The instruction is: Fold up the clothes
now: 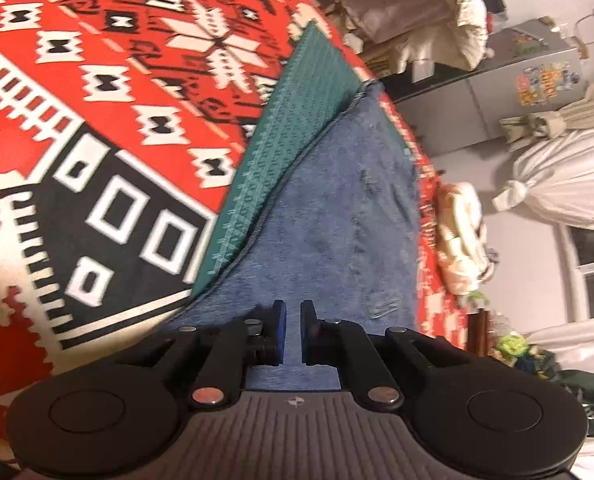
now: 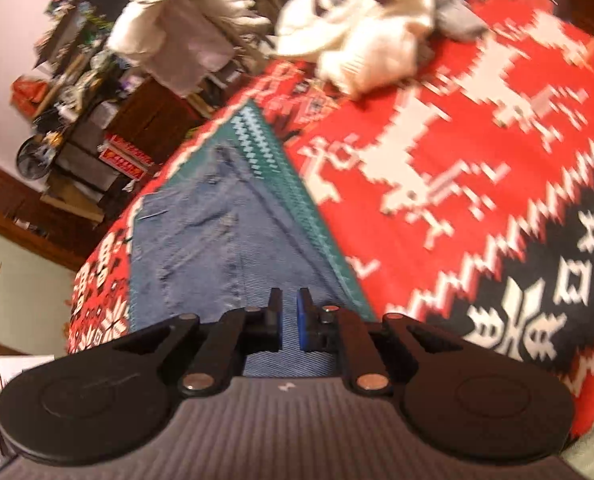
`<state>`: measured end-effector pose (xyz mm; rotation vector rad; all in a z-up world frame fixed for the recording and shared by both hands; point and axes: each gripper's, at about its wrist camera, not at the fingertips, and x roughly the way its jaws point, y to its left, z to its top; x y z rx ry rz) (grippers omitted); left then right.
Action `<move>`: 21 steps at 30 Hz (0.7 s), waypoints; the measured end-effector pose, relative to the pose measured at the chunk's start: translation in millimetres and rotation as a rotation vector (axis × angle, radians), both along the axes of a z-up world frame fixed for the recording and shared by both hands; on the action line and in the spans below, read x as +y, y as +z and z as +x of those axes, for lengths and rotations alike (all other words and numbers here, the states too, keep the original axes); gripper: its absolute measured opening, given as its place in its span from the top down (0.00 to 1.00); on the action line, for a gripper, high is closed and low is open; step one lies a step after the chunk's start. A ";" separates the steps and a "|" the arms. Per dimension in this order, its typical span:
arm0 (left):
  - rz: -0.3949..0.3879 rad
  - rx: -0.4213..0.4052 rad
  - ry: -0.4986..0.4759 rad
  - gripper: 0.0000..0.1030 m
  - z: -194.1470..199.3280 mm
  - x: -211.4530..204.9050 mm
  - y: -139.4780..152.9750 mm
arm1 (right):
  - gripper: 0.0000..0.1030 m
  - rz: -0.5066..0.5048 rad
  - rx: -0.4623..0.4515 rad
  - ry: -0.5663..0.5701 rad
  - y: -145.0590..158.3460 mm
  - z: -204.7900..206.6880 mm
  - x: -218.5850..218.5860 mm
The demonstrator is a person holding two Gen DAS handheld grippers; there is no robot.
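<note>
Blue denim jeans (image 1: 337, 208) lie flat directly ahead of and beneath both hand-held grippers, on a green woven mat (image 1: 273, 136) over a red, white and black patterned blanket (image 1: 97, 100). The left hand-held gripper (image 1: 293, 330) and right hand-held gripper (image 2: 289, 318) each show a narrow gap between blue-padded fingers, nothing pinched. Beyond the right one, rumpled white clothes (image 2: 361, 40) sit well apart.

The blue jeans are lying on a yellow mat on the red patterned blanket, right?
Not quite: the mat under the blue denim jeans is green, not yellow, as the left wrist view shows. It does lie on the red patterned blanket.
</note>
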<state>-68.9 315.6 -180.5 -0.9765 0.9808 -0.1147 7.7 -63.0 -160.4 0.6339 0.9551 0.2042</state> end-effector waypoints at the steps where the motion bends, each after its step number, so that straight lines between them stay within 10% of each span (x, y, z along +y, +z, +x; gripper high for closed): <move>1: -0.009 -0.013 -0.002 0.95 2.4 -0.3 0.1 | 0.91 -0.002 -0.013 0.014 3.1 1.2 2.0; 21: -0.056 -0.059 0.039 0.96 79.8 -1.3 -23.2 | 0.91 -0.040 -0.027 0.203 -5.7 22.0 66.8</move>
